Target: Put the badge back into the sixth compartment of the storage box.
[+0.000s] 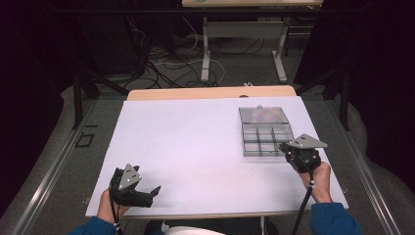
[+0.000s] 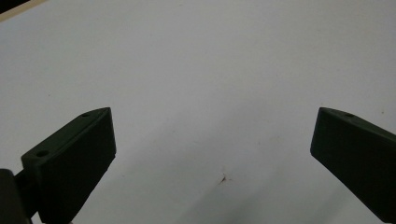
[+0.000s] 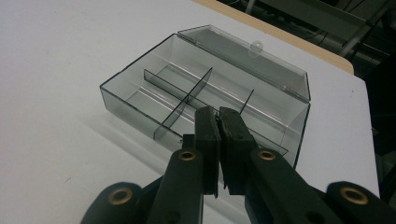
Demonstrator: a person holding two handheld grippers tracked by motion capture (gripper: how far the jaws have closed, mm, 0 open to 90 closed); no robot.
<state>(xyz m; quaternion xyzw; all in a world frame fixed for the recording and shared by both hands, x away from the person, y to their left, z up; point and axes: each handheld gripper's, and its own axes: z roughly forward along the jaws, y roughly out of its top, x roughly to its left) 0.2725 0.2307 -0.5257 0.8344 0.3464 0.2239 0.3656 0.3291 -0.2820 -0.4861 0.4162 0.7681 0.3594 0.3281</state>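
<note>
At right of centre in the high view lies the open divided box (image 1: 264,131). Right gripper (image 1: 289,147), jaws pressed together, should approach gently; left gripper (image 1: 153,192) waits with jaws wide.

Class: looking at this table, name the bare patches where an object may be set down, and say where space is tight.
The white table is bare from the left gripper across to the clear compartment box, and along the far edge left of that box. It is tight at the near right, where the right gripper meets the box.
</note>
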